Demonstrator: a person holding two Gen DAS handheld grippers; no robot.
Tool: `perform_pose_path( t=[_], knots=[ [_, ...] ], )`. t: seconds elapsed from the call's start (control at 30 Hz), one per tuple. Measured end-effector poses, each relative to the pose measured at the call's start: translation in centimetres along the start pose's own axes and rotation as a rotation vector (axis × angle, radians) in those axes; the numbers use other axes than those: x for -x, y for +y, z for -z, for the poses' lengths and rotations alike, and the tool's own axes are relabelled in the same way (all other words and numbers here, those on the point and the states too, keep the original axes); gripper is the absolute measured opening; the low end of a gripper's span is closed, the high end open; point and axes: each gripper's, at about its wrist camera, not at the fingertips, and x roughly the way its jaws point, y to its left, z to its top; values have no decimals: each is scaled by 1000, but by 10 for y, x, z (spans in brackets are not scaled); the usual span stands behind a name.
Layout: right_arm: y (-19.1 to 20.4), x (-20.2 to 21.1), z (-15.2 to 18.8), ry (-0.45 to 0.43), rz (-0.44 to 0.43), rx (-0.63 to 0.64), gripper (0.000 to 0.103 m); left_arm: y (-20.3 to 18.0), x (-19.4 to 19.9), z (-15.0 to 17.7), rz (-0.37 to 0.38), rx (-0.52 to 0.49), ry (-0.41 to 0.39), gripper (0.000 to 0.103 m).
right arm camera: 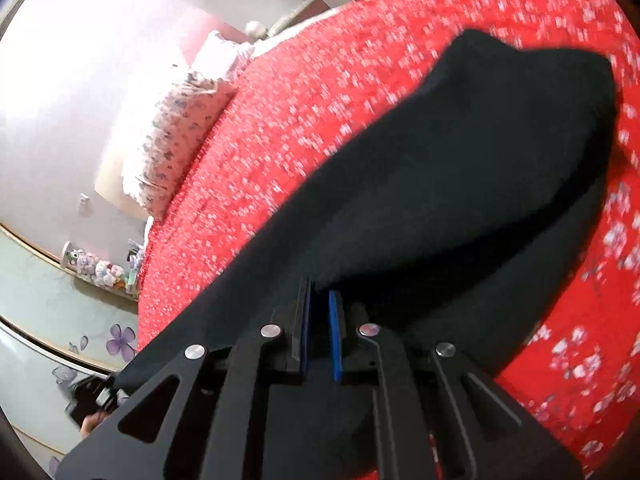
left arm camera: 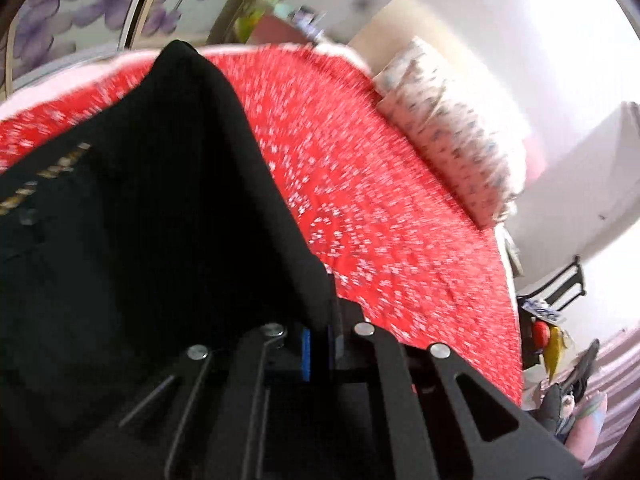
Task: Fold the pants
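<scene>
The black pants (left arm camera: 160,208) hang lifted above a bed with a red flowered cover (left arm camera: 380,200). My left gripper (left arm camera: 318,332) is shut on an edge of the pants, whose cloth rises to a peak in front of it; a gold trim strip (left arm camera: 44,176) shows at the left. In the right wrist view my right gripper (right arm camera: 320,320) is shut on another part of the black pants (right arm camera: 460,168), and the cloth stretches away over the red cover (right arm camera: 300,120). Both views are blurred by motion.
Flowered pillows (left arm camera: 448,132) lie at the head of the bed, and show in the right wrist view (right arm camera: 176,128). Wardrobe doors with purple flowers (left arm camera: 92,0) stand beyond the bed. Clutter (left arm camera: 560,344) sits at the bedside on the right.
</scene>
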Motion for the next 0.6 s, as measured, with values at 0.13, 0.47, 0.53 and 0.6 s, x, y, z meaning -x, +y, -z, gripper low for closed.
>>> perform_pose_path(
  t=[0.13, 0.47, 0.53, 0.6],
  knots=[
    [1, 13, -7, -60, 0, 9, 8, 21, 71, 32, 26, -3, -89, 5],
    [-14, 19, -4, -40, 22, -35, 8, 126, 130, 161, -49, 132, -143, 7],
    [-15, 18, -3, -33, 34, -36, 8, 135, 122, 164, -42, 154, -110, 9],
    [-16, 18, -1, -21, 36, -40, 8, 136, 126, 158, -19, 127, -99, 12]
  ],
)
